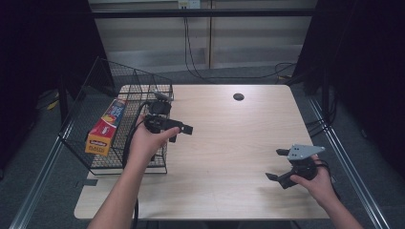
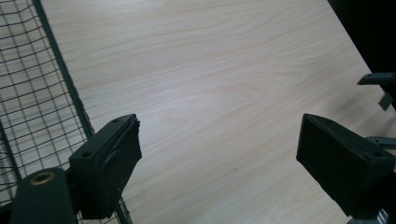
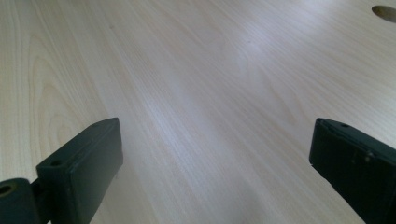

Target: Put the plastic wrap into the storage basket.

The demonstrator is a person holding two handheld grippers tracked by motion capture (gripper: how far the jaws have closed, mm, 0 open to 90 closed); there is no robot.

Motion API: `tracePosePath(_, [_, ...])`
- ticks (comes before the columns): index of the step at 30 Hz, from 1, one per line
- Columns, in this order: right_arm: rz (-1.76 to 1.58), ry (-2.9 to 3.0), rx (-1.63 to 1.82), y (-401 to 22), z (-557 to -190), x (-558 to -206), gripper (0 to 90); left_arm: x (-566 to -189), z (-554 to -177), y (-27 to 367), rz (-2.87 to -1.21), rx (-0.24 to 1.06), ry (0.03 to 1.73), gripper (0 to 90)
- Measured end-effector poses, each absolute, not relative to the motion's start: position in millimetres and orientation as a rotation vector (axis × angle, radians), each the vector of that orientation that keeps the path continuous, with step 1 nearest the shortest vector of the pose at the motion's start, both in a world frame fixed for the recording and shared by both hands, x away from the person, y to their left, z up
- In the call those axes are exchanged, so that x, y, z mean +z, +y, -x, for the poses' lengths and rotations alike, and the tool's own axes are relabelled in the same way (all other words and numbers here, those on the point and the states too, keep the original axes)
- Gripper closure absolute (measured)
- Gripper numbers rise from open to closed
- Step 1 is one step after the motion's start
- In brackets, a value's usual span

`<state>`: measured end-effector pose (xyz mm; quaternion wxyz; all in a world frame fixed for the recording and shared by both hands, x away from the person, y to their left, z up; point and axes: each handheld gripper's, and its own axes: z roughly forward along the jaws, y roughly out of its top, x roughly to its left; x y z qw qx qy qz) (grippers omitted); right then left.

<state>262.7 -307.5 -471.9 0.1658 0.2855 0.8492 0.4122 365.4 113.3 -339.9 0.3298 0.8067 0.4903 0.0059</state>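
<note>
My left gripper [image 1: 181, 134] is held just right of a black wire basket [image 1: 102, 95] at the table's left side. Its jaws stand wide apart over bare wood, nothing between them [image 2: 219, 135]. The basket's mesh wall [image 2: 37, 93] runs along the left of the left gripper view. An orange and red carton [image 1: 106, 126] lies lengthwise inside the basket. My right gripper [image 1: 276, 164] hovers near the front right of the table, open and empty [image 3: 215, 140], with a grey three-cornered plate [image 1: 301, 151] on top.
The light wooden table [image 1: 229, 138] has a dark round cable hole [image 1: 238, 97] near its far edge, also seen as the hole [image 3: 385, 11] in the right gripper view. Cables hang behind the table. The right gripper's jaws [image 2: 380, 84] appear at the left gripper view's right edge.
</note>
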Motion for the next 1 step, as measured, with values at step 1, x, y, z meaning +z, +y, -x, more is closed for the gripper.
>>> tracePosePath(1, [-0.82, 2.42, 1.166, -307.7, -262.4, -472.8, 2.5, -341.8, -363.8, 111.6, -2.108, 0.011, 1.267, 13.1])
